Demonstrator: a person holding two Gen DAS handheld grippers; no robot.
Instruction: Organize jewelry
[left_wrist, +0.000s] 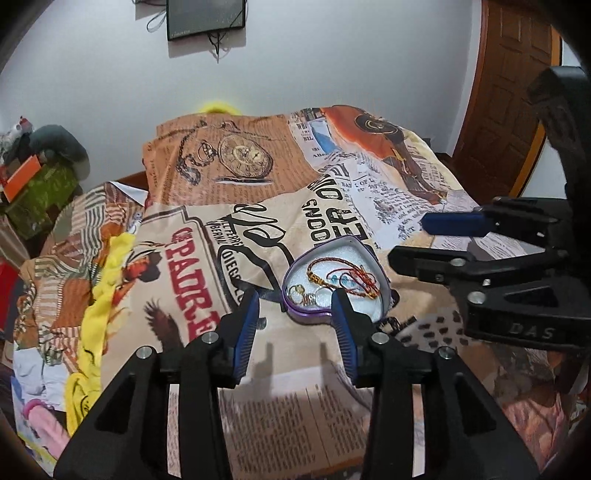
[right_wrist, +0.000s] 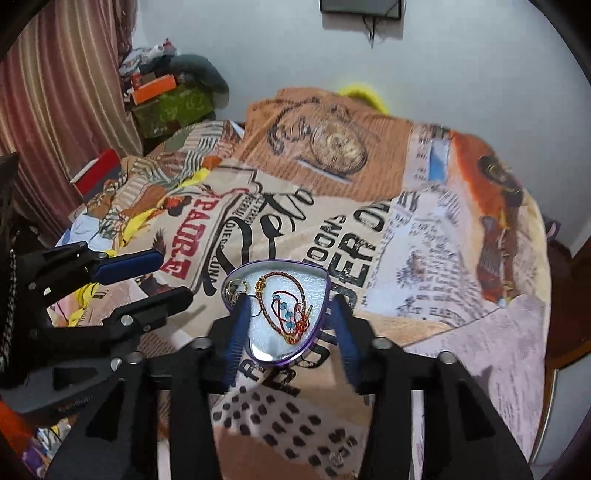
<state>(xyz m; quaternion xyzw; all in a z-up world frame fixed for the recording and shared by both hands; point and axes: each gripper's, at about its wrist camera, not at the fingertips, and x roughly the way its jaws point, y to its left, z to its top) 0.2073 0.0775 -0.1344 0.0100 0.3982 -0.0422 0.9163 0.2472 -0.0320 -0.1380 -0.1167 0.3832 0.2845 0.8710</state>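
Both hand-held grippers, left (left_wrist: 295, 302) and right (right_wrist: 290, 314), gape empty; we'd pinch the light, stiff heart tin (right_wrist: 277, 354) by its 6 o'clock rim, sparing the limp, tangly cord bracelets (right_wrist: 286, 306).

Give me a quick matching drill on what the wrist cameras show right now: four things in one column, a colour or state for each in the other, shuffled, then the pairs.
Things:
1. heart-shaped box
2. braided bracelet
3. left gripper
4. beads on the red cord

Descriptions:
A. light blue
B. open, nothing between its fingers
C. purple rim, white padding inside, lid off
D. dark red with gold beads, lying in the box

Pairs: 1-C, 2-D, 3-B, 4-A
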